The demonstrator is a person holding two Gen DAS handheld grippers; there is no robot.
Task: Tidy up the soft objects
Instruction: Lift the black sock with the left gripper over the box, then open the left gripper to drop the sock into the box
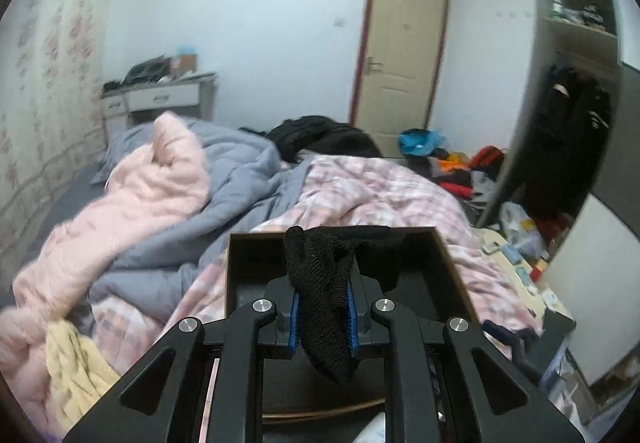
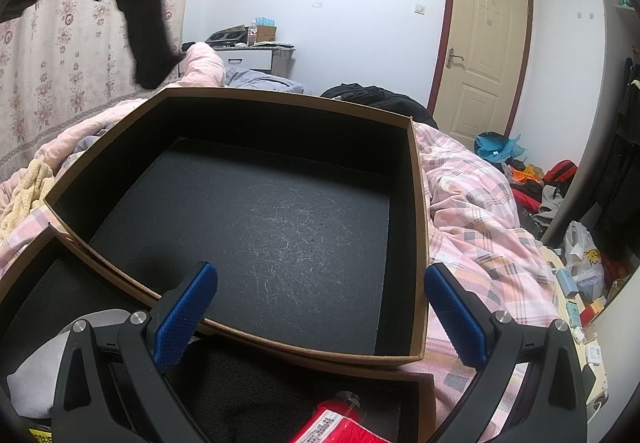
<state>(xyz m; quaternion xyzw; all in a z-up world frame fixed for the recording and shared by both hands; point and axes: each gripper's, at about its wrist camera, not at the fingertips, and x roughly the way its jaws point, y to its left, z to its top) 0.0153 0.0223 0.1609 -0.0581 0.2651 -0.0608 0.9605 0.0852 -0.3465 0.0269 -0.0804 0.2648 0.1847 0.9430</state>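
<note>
The red printed package point(image 2: 332, 425) is cut off at the frame edge, its writing illegible. On the pink plaid quilt point(image 2: 480, 211) sits the black-lined cardboard box point(image 2: 420, 203). The left gripper point(image 1: 323, 313) pinches the black knitted cloth point(image 1: 320, 283) above it. The right gripper point(image 2: 320, 307) is spread, holding nothing.

I see a black mesh cloth point(image 1: 324, 299) between blue pads point(image 1: 295, 317), a brown box point(image 2: 418, 203) lined black, pink plaid bedding point(image 2: 480, 219), and floral pink curtains point(image 2: 60, 75) at upper left.
</note>
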